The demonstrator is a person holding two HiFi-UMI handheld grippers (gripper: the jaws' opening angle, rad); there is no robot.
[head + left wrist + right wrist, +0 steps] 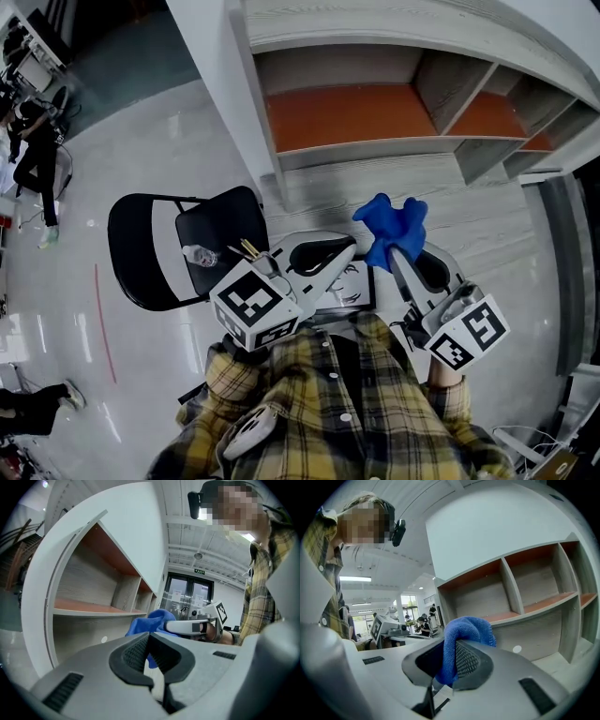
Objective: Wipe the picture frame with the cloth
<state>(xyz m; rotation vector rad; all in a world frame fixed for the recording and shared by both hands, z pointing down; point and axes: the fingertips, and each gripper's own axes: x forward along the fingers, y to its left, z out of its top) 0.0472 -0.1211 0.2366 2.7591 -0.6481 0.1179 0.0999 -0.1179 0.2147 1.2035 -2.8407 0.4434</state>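
Closest to the head camera is the person's yellow plaid shirt (337,403), and both marker cubes sit just in front of it, the left cube (255,305) and the right cube (469,333); the left gripper (149,635) has its jaws closed, the dark ribbed pads meeting at the tips with a thin pale edge pinched low between them, which the head view shows to be the picture frame (354,284); the frame is held off the ground in front of the person's chest, between the two grippers, its face turned up toward the head camera and showing a line drawing inside a dark border; the right gripper (453,652) is just beside the frame on its right, jaws clamped on the blue cloth (389,223), which is folded over one pad and bunches out beyond the jaw tips, above the frame's upper right corner; whether the cloth touches the frame cannot be told; to the left of the grippers, lower down, a black folding chair (150,253) stands on the glossy pale floor (122,141); beyond the cloth rises a white shelf unit (347,112) with reddish-brown boards and upright dividers, its compartments bare; far off at the left edge a person in dark clothes (37,159) is on the floor.
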